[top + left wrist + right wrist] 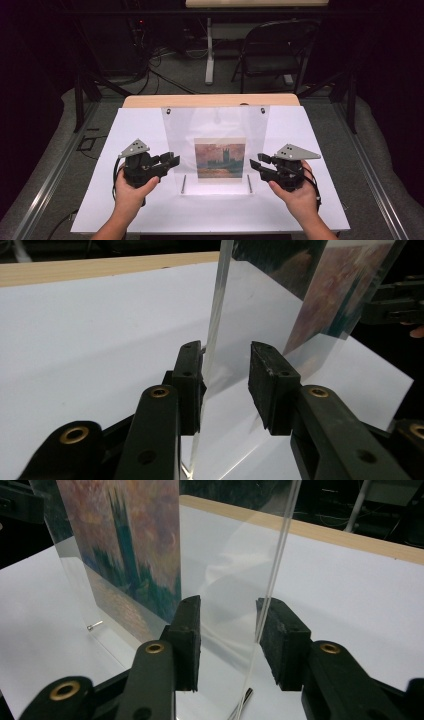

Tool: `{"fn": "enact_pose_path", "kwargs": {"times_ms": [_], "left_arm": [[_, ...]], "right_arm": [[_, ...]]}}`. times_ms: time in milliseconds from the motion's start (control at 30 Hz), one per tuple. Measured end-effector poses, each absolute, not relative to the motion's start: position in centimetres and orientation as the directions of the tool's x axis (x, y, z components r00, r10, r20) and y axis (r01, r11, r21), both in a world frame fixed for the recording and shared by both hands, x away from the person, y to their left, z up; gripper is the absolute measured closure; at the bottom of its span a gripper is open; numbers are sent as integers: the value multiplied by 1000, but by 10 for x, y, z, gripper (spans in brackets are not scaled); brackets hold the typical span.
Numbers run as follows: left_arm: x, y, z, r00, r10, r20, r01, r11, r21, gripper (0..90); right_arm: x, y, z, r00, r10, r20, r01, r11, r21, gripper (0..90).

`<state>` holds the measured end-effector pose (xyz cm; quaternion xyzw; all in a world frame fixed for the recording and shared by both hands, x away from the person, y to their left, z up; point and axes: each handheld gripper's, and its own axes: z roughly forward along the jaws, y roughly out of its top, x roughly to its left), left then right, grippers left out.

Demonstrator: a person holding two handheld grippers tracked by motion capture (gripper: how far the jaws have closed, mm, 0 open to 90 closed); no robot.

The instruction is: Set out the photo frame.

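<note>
A clear acrylic frame stands upright on the white tabletop, with a picture of towers under an orange sky in it. My left gripper is at the frame's left edge and my right gripper at its right edge. In the left gripper view the jaws straddle the acrylic frame; the left pad lies at the edge and a gap remains at the right pad. In the right gripper view the jaws straddle the panel edge, the left pad clearly apart from it, beside the picture.
Two metal pins lie at the frame's foot and two small screws sit at its top corners. A wooden strip borders the table's far side. Beyond it stand a folding chair and a table leg.
</note>
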<state>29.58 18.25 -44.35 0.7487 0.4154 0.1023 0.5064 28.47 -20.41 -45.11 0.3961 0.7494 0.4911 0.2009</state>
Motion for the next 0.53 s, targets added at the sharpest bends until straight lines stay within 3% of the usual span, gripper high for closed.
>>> {"fn": "enact_pose_path", "kwargs": {"times_ms": [533], "left_arm": [[281,186,-496,634,731,-252,522,-164,837,446]], "right_arm": [[266,-221,-500,-595,795,119,433,192,881,390]]}}
